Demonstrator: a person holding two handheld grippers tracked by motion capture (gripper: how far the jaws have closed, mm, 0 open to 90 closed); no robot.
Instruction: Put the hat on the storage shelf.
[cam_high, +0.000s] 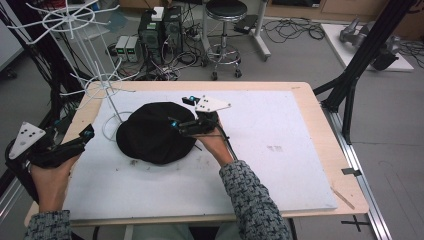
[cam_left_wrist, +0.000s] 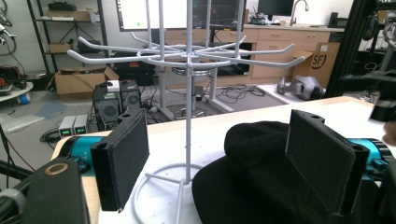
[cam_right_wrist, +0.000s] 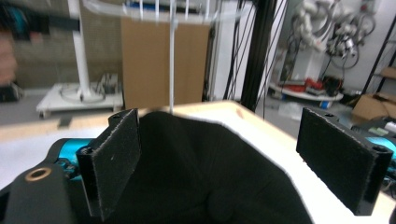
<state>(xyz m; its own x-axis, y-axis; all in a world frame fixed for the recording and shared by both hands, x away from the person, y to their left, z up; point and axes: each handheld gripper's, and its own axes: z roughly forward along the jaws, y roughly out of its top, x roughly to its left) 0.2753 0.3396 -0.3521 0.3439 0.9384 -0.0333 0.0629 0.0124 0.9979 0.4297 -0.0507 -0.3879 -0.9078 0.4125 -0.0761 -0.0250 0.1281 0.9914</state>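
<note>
Black and soft, a knitted fabric hat (cam_high: 152, 131) lies flat on the white mat (cam_high: 270, 165) that covers the wooden bench (cam_high: 306, 92), towards the mat's far left part. Just beyond the hat's left edge stands a white wire display rack with radiating hook arms (cam_high: 95, 75); its ring-shaped base (cam_left_wrist: 161, 186) rests on the mat, and the hat's rim lies right against that ring, perhaps overlapping it.

Over the hat's right side hovers the right tool (cam_high: 186, 125), held in the person's right hand (cam_high: 212, 142), whose sleeve (cam_high: 250, 200) is a grey-and-black knit. Seen along that tool in the right gripper view, its two padded black jaws stand wide apart with the hat (cam_right_wrist: 201, 177) between and below them, and nothing is pinched in them; whether the pads touch the cloth I cannot tell.

Left of the hat, at the near left corner of the bench, the left tool (cam_high: 86, 134) points towards the hat from the person's left hand (cam_high: 50, 177). Its jaws also gape wide and hold nothing; between them in the left gripper view appear the rack's pole (cam_left_wrist: 188, 93) and the hat's crown (cam_left_wrist: 252, 177), well clear of the pads.

Beyond the bench's far edge, on the grey floor, sit computer towers (cam_high: 160, 30) and a round stool (cam_high: 225, 35).
</note>
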